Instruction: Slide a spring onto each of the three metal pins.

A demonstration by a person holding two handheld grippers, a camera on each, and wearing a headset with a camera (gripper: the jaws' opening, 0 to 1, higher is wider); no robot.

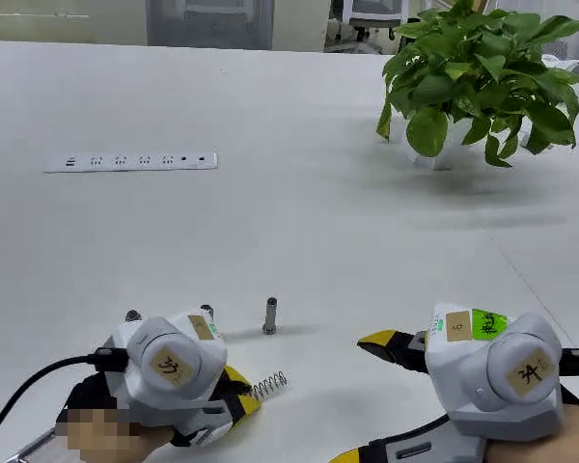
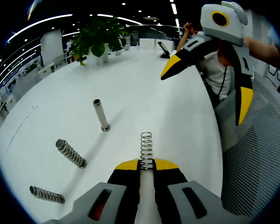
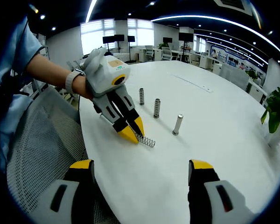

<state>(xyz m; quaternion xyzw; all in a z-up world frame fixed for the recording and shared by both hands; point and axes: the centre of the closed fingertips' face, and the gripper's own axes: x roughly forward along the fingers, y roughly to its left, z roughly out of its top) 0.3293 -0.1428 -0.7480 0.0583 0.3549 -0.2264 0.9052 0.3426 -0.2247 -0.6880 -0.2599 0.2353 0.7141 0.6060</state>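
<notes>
Left gripper (image 2: 147, 164) pinches the spring (image 2: 146, 144) by 1 end, leaving its far end free for the bare pin (image 2: 101, 115) just ahead. Right gripper (image 3: 141, 164) hovers near that pin, jaws wide.

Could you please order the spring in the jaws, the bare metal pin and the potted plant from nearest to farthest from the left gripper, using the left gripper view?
1. The spring, clamped at the tips of the left gripper.
2. The bare metal pin, upright on the table, ahead-left.
3. The potted plant, far across the table.
</notes>
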